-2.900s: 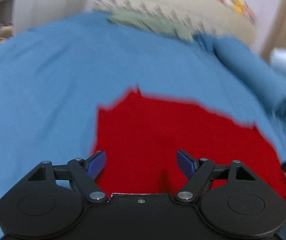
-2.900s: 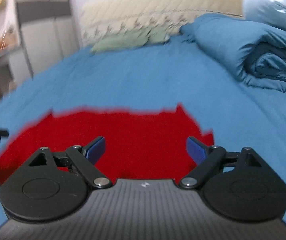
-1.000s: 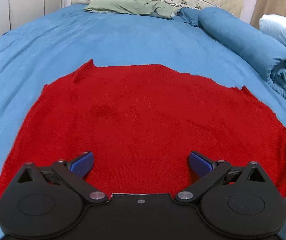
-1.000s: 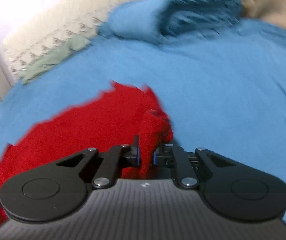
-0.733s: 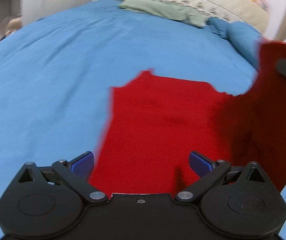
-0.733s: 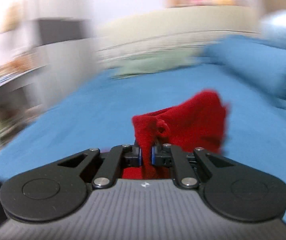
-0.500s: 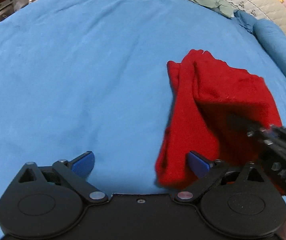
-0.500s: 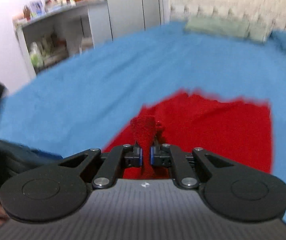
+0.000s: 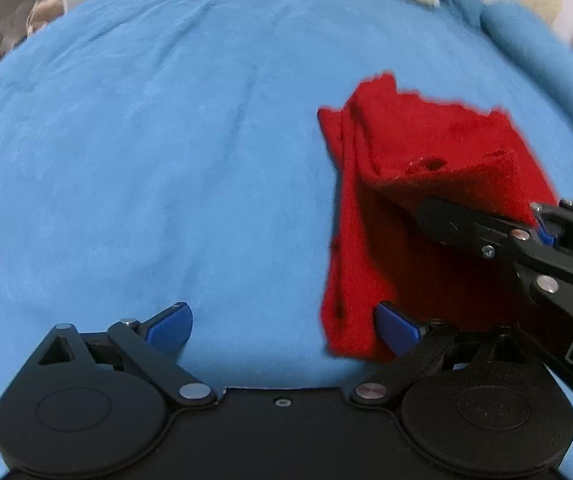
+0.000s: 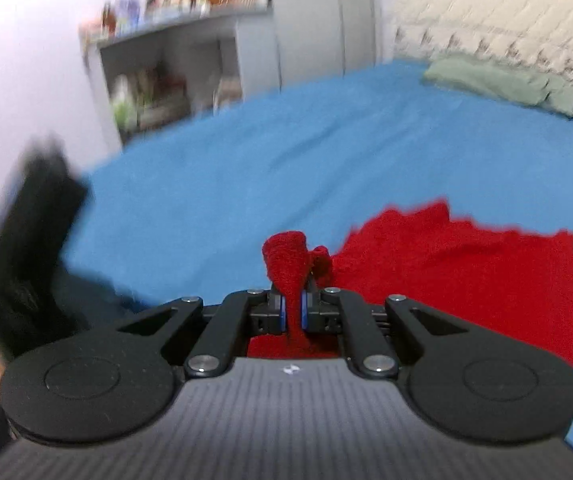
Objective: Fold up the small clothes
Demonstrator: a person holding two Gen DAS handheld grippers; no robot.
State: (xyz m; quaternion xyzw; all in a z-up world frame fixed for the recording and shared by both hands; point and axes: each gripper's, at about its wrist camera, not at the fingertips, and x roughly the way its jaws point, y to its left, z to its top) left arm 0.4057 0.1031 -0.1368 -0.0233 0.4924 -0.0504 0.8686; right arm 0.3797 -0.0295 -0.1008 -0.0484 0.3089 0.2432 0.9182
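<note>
Red knit, the small garment (image 9: 426, 184) is lying on the blue bed cover (image 9: 166, 160), doubled over itself so one layer is resting on another. In my right wrist view a bunched edge of it (image 10: 288, 264) is standing up between my right fingers (image 10: 293, 312), which are pinching it tight with almost no gap left; the rest of the cloth is spreading out flat to the right of them. From my left wrist view, that same right gripper (image 9: 542, 232) is reaching in from the right side, holding the raised fold above the lower layer.

My left fingers (image 9: 282, 326) are hanging wide apart and gripping nothing; the right-hand blue pad (image 9: 394, 326) is sitting just over the near edge of the red cloth, the other over bare cover.

Farther off, a green pillow (image 10: 502, 84) is lying against the quilted cream headboard (image 10: 498, 40), and a grey shelf unit (image 10: 174, 68) is standing beside the bed.
</note>
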